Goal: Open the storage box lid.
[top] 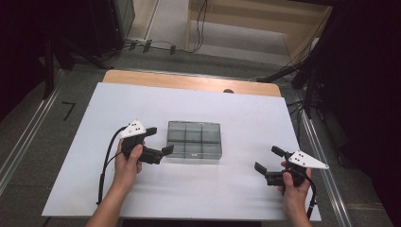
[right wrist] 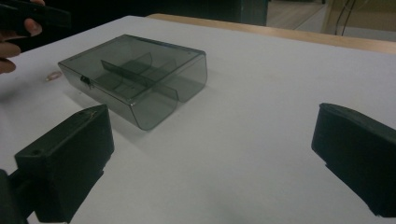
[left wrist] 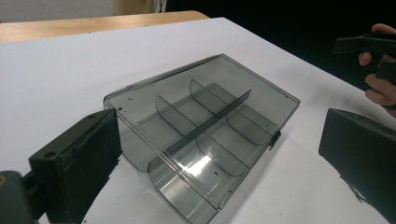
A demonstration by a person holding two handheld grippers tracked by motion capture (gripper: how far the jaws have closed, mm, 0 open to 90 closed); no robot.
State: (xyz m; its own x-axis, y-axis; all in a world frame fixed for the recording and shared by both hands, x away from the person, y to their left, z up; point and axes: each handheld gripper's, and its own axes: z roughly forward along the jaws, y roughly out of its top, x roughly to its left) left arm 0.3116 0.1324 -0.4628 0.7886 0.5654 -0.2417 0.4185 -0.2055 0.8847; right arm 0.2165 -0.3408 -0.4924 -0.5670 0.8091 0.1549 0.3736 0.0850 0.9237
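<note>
A clear smoky-grey plastic box point(top: 194, 138) with inner dividers lies shut in the middle of the white sheet point(top: 94, 118). Its small latch point(left wrist: 275, 137) faces the person. My left gripper point(top: 160, 140) is right beside the box's left end, open wide. In the left gripper view the box point(left wrist: 201, 116) lies ahead of the left gripper point(left wrist: 217, 140), whose pads do not press on it. My right gripper point(top: 267, 159) hovers open to the right of the box, well apart from it. In the right gripper view the box point(right wrist: 135, 74) sits far ahead of the right gripper point(right wrist: 212, 149), which holds nothing.
The sheet covers a wooden table whose far edge point(top: 189, 81) shows bare. A small pale loop point(right wrist: 53, 74) lies on the sheet beyond the box's latch side. Cables and dark stands surround the table on the floor.
</note>
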